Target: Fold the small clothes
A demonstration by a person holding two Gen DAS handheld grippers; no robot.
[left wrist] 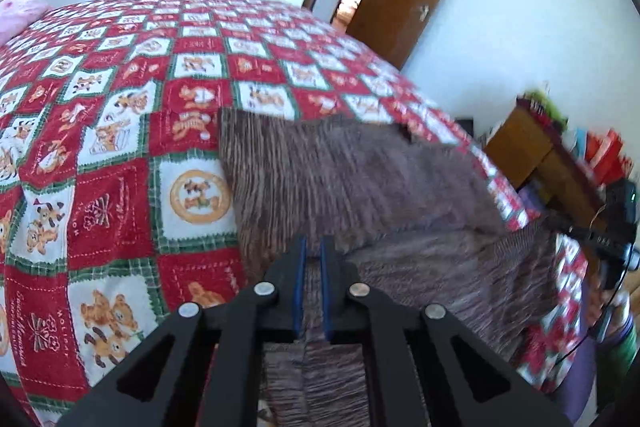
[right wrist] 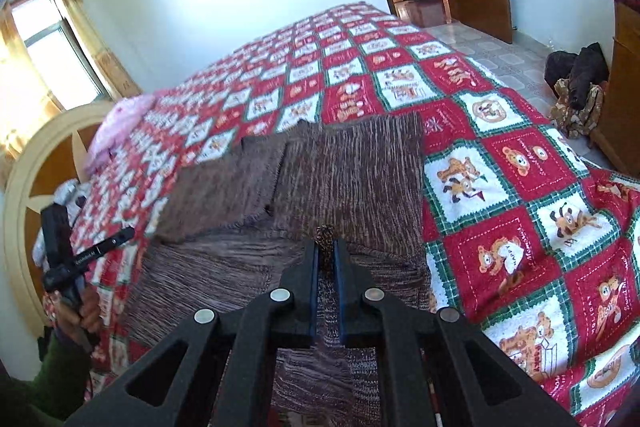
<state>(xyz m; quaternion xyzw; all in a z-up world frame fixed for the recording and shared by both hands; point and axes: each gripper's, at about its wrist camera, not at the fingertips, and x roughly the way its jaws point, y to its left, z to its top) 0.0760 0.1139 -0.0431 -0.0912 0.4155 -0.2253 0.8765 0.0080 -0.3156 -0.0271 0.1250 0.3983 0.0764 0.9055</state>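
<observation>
My left claw (left wrist: 313, 247) is pinching the near edge of the brown knit garment (left wrist: 340, 179), its blue pads pressed on a strip of the cloth that runs back between them. My right claw (right wrist: 327, 247) is pinching the same garment (right wrist: 344, 163), a bunched tuft of it poking out past the tips at twelve o'clock. The garment lies spread on the bed's red, white and green quilt (left wrist: 112, 131), its far part flat and its near part drawn toward both claws. In the right wrist view a folded-over flap sits at about ten o'clock from my claw, and my other hand (right wrist: 80, 311) with its black tool shows at eight o'clock. A pink pillow (right wrist: 120, 119) rests near the headboard (right wrist: 24, 163).
</observation>
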